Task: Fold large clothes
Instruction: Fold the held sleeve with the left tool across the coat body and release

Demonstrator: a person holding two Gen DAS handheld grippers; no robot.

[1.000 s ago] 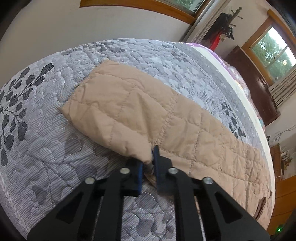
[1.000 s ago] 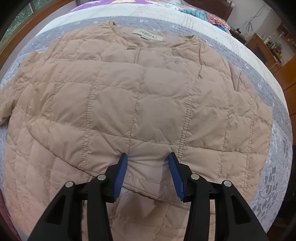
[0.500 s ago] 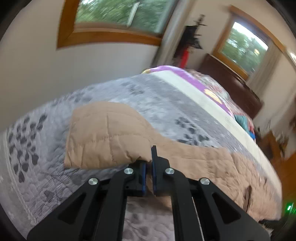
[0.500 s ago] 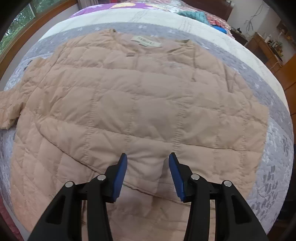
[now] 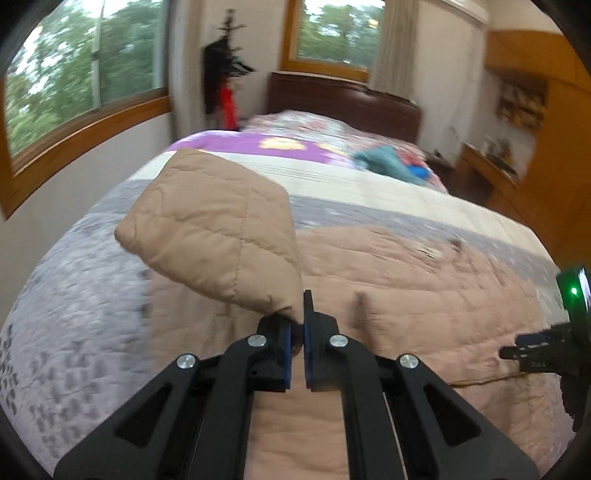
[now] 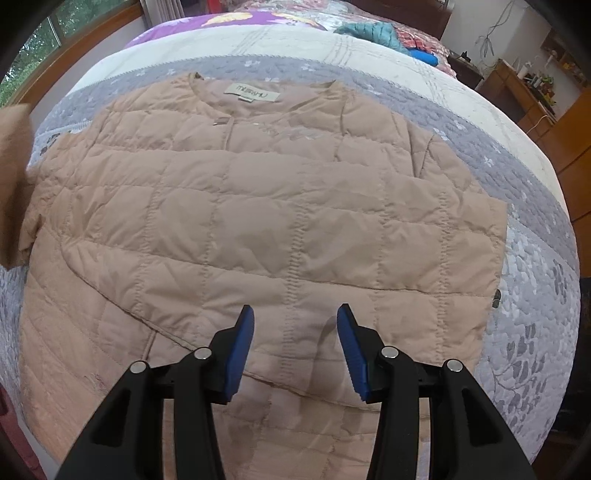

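Note:
A tan quilted jacket lies flat on the bed, collar and label at the far side. My left gripper is shut on the edge of the jacket's sleeve, which hangs lifted above the bedspread and over the jacket's body. In the right wrist view that raised sleeve shows blurred at the left edge. My right gripper hovers open above the jacket's lower front, with nothing between its blue pads.
The bed carries a grey leaf-patterned quilt with a cream and purple cover further up. Teal and red clothes lie near the dark headboard. Windows sit left, wooden furniture right. The other gripper's body shows at right.
My left gripper has lifted the sleeve off the quilt and swung it across toward the jacket's body, rolling as it went. The right gripper has risen slightly and stays open.

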